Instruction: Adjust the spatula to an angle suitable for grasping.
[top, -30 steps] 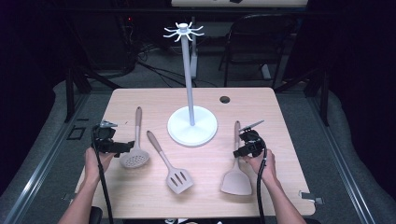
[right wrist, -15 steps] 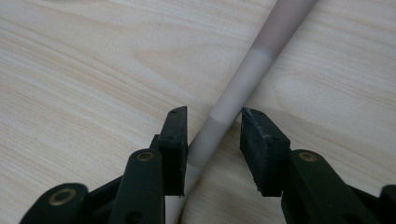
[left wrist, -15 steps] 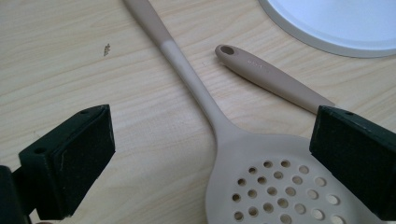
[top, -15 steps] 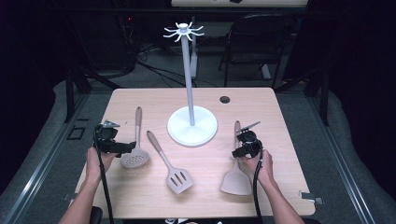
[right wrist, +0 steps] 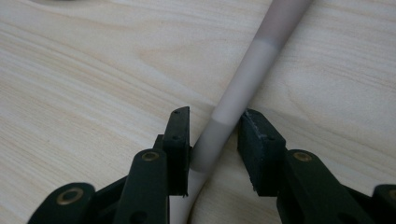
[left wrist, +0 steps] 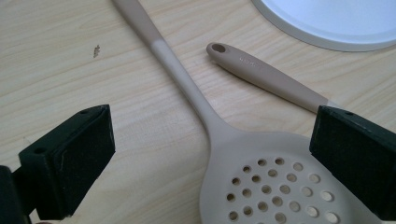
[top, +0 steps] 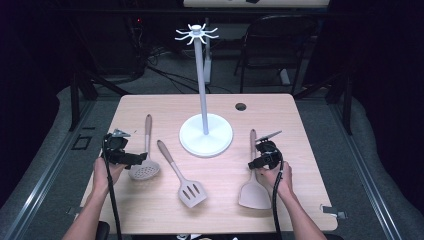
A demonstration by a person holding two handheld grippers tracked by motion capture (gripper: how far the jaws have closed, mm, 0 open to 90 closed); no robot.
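A beige solid spatula lies at the table's right, handle pointing away. My right gripper has the spatula's handle between its jaws; both pads touch it, and the jaws have just been closing. The spatula still rests on the wood. At the left lies a perforated skimmer. My left gripper stands open low over the skimmer's neck, with its pads wide of it. A slotted spatula lies between the two, with its handle beside the skimmer.
A white hook stand rises from a round base in the middle of the wooden table. A dark cable hole sits near the far edge. Behind the table stands a chair.
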